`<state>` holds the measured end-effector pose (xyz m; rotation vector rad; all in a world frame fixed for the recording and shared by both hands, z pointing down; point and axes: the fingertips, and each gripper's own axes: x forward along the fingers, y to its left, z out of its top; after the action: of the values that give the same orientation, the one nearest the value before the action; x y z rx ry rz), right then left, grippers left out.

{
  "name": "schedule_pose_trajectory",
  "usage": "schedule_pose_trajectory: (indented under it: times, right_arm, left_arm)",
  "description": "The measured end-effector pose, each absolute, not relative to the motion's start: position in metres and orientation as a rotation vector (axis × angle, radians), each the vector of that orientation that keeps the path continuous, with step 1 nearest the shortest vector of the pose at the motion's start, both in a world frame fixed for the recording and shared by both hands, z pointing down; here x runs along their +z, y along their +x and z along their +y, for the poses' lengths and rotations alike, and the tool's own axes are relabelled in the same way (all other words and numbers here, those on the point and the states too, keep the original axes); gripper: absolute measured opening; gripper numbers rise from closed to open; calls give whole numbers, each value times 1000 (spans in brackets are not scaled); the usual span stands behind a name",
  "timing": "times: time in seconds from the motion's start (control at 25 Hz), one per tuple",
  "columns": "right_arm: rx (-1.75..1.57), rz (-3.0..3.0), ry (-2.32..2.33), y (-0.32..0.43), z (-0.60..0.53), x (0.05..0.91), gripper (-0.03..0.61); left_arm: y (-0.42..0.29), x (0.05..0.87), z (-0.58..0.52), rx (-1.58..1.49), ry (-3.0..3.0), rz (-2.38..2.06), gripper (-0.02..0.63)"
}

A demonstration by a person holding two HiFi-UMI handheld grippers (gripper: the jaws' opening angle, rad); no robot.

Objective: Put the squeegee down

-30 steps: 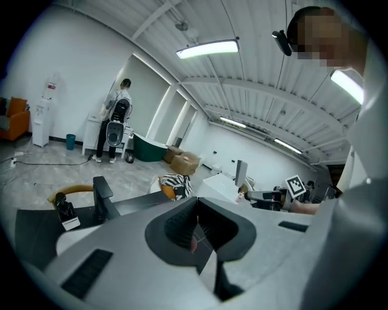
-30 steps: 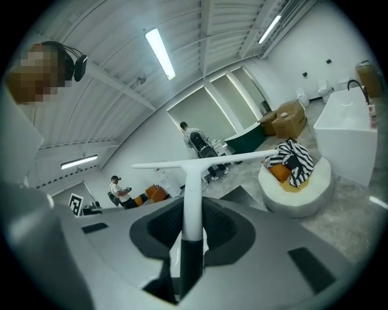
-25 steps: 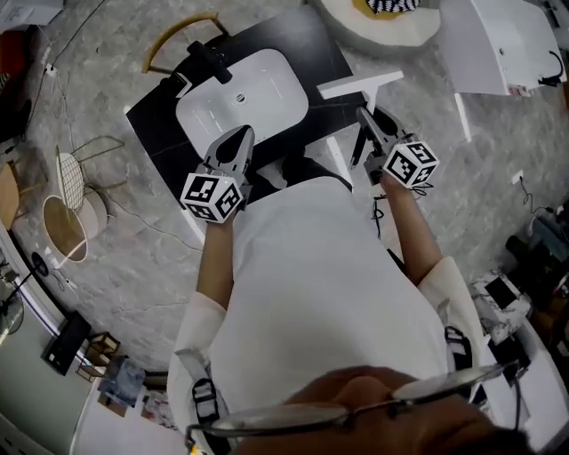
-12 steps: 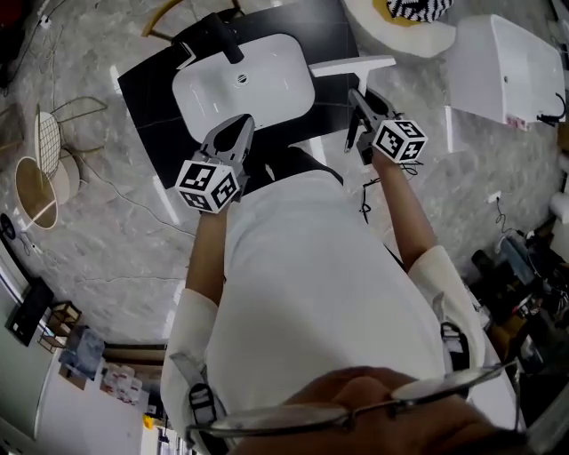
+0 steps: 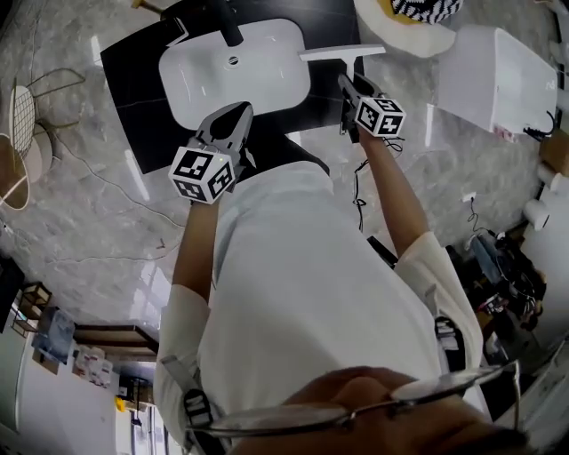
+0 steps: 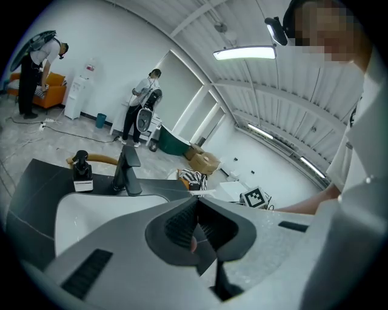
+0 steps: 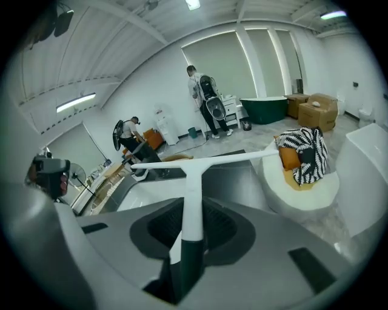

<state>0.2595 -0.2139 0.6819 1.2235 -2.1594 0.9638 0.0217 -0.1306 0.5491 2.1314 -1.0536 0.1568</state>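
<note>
The squeegee (image 5: 342,53) is a white T-shape with a dark green grip. It hangs over the black counter (image 5: 133,80), just right of the white sink basin (image 5: 236,71). My right gripper (image 5: 348,89) is shut on its handle. In the right gripper view the handle (image 7: 191,200) runs up between the jaws of the right gripper (image 7: 193,212) to the long blade (image 7: 206,161), which lies crosswise. My left gripper (image 5: 228,120) hovers over the sink's near edge. In the left gripper view the left gripper (image 6: 196,203) is shut, with nothing between its jaws.
A black faucet (image 5: 227,22) and a soap dispenser (image 6: 81,172) stand at the sink's far side. A round white seat (image 7: 303,181) with a zebra cushion sits to the right, with a white cabinet (image 5: 493,80) beyond it. Wire chairs (image 5: 18,107) stand at the left. People stand far off in the room.
My right gripper has sunk with the squeegee and moved farther from my body, toward the counter beside the sink. The left gripper has dropped a little and rolled slightly.
</note>
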Motion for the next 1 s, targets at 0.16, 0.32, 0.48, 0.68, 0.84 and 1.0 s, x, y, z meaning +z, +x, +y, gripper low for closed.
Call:
schedule_pose_trajectory:
  times: [0.16, 0.32, 0.48, 0.68, 0.84, 1.0]
  right_arm:
    - [914, -2112, 1188, 259, -219, 710, 92]
    - [891, -2058, 1173, 262, -226, 728, 92]
    - [875, -2014, 1186, 263, -235, 745, 92]
    - [845, -1950, 1159, 263, -239, 770, 92]
    - [862, -1899, 1151, 268, -241, 789, 92]
    - [874, -1846, 1160, 274, -241, 802, 92]
  left_arm:
    - [28, 560, -132, 152, 2112, -1042, 5]
    - [33, 563, -135, 149, 2105, -1033, 5]
    - [27, 567, -141, 137, 2092, -1050, 5]
    - [18, 575, -144, 156, 2088, -1077, 5]
    - [15, 583, -143, 156, 2072, -1081, 5]
    - [17, 585, -137, 152, 2059, -1084, 5]
